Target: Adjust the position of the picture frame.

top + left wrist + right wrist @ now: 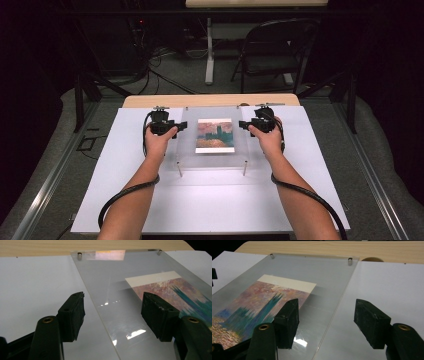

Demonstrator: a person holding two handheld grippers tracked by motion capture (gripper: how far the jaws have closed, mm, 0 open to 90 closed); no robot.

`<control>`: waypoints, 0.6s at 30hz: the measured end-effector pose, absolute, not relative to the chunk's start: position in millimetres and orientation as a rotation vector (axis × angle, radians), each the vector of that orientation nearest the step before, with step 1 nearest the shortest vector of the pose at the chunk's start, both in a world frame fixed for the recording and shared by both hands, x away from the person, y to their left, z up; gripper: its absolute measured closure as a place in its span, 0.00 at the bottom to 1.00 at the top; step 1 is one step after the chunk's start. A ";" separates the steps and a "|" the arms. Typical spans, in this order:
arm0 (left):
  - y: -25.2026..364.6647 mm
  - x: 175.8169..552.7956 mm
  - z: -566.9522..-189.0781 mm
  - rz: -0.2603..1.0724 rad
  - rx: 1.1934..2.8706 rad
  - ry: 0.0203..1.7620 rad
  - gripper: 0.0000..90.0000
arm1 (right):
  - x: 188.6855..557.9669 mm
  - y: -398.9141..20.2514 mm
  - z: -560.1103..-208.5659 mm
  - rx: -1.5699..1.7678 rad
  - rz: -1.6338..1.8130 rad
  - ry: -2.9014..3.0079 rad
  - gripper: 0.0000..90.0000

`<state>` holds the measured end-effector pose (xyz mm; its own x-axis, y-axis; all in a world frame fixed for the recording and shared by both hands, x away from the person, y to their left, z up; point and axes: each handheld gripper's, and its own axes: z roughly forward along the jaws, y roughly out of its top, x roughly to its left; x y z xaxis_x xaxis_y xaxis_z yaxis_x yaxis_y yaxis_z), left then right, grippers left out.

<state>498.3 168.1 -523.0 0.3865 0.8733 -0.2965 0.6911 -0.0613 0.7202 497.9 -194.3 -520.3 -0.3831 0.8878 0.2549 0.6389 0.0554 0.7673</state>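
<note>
**Friend:** What is on your left side?

**Me:** My left gripper (181, 126) is there. Its jaws are wide open, one on each side of the left edge of the clear sheet (186, 150). Nothing is pinched. From up high my hand covers most of the gripper, so I can't tell from there if a jaw touches the sheet. In the left gripper view the edge runs between the jaws with space on both sides.

**Friend:** And in the middle?

**Me:** The clear sheet lies flat over the white board (115, 200). It sits on little metal pegs (79, 256) at its corners. Under it is a painted picture (215, 135), pink and blue-green. I can't make out what is painted from up high. Close up, my jaws hide part of it, and the edges of both gripper views cut it off. Shine on the sheet blurs it too.

**Friend:** And on the right?

**Me:** My right gripper (243, 125) is open too, with the right edge of the sheet between its jaws. It grips nothing. In the right gripper view, one jaw is over the sheet and one is over the white board.

**Friend:** What is behind?

**Me:** A wooden table (210, 100) edge, then a dark chair (272, 50). The rest is too dark to see.
</note>
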 end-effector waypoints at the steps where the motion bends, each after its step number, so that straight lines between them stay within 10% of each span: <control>1: 167.4 498.5 -524.6 0.265 1.806 1.363 0.39 | 497.7 -193.9 -521.3 1.550 1.241 2.056 0.40; 18: 158.7 499.1 -534.0 0.173 1.806 1.370 0.38 | 497.5 -180.8 -534.0 1.598 1.287 2.142 0.39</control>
